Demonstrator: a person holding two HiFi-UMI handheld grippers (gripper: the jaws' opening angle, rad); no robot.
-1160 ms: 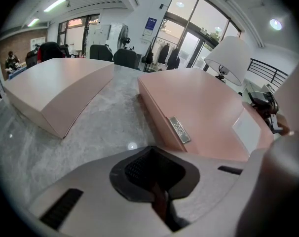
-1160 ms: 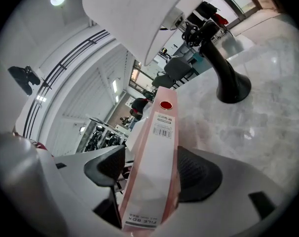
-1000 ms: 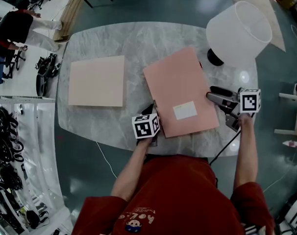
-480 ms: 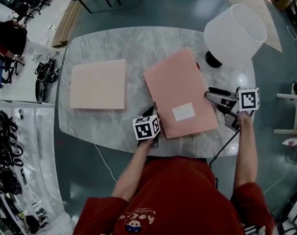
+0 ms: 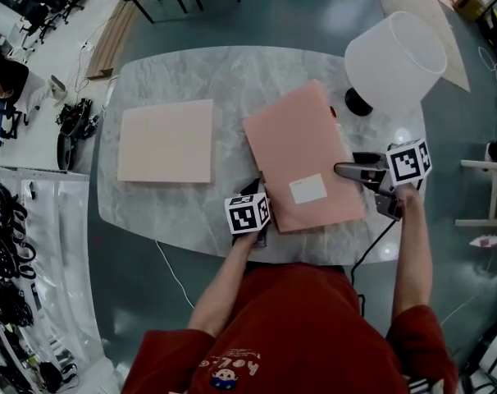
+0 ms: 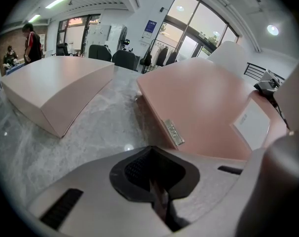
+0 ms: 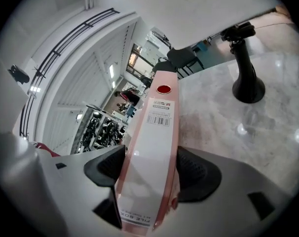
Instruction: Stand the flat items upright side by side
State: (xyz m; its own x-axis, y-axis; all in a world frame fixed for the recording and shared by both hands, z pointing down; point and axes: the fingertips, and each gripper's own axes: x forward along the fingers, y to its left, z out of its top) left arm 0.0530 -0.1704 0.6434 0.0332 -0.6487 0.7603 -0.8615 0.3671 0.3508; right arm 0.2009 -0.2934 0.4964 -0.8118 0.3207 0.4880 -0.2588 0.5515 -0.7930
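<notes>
My right gripper (image 5: 353, 164) is clamped on the right edge of the nearer pink box (image 5: 298, 150), 1 jaw on each broad face. The pads (image 7: 196, 174) press the narrow side that carries a barcode sticker (image 7: 160, 117) and a red dot (image 7: 163, 89). That takes the jaws wide. The box lies slanted on the marble table (image 5: 232, 72), right of center. Its white label (image 5: 308, 188) faces up near the edge closest to me.

My left gripper (image 5: 254, 187) sits at that box's near left corner with its 2 jaws closed together, not on the box. The corner and a small metal tag (image 6: 173, 131) lie just ahead of it.

The second pink box (image 5: 165, 141) lies flat on the left part of the table, well apart from the first. A lamp (image 5: 394, 54) with a white shade stands at the far right corner, near the box I hold.
</notes>
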